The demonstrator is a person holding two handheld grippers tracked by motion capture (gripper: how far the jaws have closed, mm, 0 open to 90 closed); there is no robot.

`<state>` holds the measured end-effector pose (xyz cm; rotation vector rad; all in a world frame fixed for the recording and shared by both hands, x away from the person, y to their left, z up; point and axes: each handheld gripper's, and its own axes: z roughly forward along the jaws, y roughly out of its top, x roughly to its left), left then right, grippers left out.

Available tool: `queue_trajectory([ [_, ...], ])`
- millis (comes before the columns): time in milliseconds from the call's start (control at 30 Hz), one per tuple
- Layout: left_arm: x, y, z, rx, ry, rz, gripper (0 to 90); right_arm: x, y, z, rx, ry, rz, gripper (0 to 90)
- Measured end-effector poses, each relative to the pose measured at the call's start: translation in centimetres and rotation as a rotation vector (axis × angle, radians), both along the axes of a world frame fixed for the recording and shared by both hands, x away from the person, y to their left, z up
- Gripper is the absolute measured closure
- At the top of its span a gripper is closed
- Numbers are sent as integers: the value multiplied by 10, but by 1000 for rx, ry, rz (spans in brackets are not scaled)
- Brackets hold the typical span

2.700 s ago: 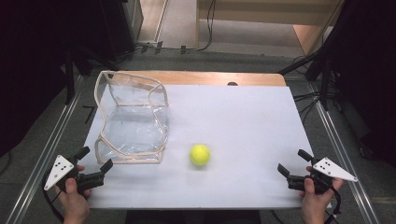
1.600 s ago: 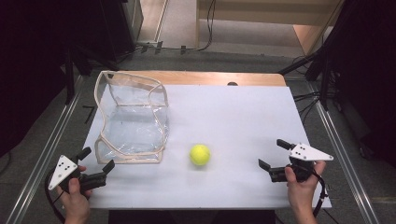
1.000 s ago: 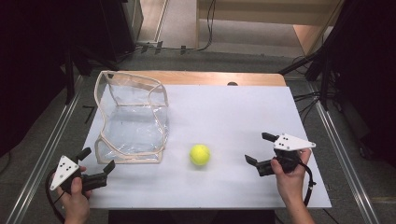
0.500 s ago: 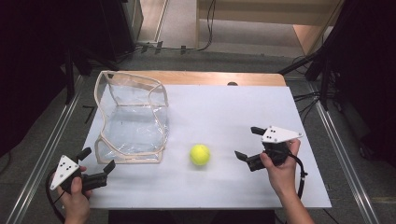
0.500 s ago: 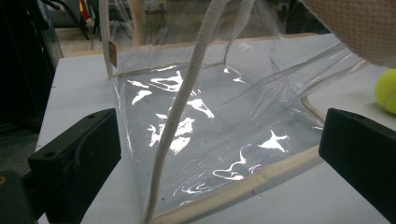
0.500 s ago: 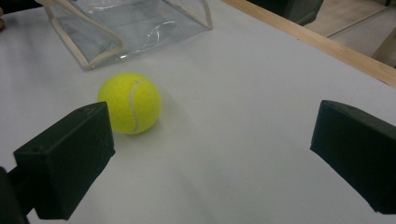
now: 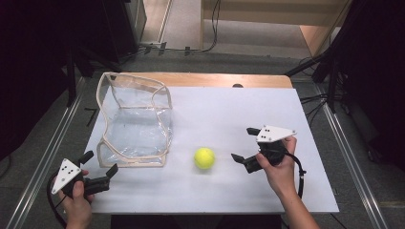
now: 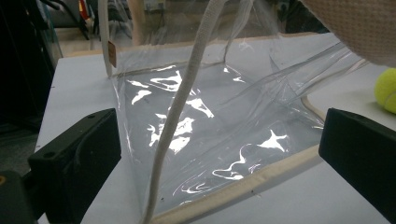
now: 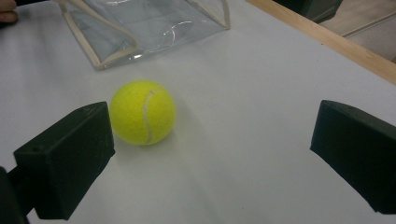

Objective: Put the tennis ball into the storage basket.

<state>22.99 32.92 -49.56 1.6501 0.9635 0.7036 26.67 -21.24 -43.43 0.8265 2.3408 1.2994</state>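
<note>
A yellow tennis ball rests on the white table, a little right of a clear plastic bag with beige trim. My right gripper is open, a short way to the right of the ball and pointed at it. In the right gripper view the ball lies just ahead of the left jaw, with the bag beyond. My left gripper is open at the table's front left, facing the bag's open mouth. In the left gripper view the bag spans the gap between the jaws and the ball shows at right.
A wooden strip runs along the table's far edge. Metal rails flank the table on both sides, with cables on the floor beyond. Bare white surface lies between the ball and the far edge.
My right gripper has travelled left and forward from the table's front right corner toward the ball. The left gripper, ball and bag have stayed put.
</note>
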Motion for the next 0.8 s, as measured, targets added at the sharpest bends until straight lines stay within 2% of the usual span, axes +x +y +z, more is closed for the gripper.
queue_trajectory([
  [533,0,0,0,-3,-4,-5,0,8,22,2,-44,33,69,0],
  [800,0,0,0,-3,-2,-4,0,11,32,2,-65,44,86,0],
])
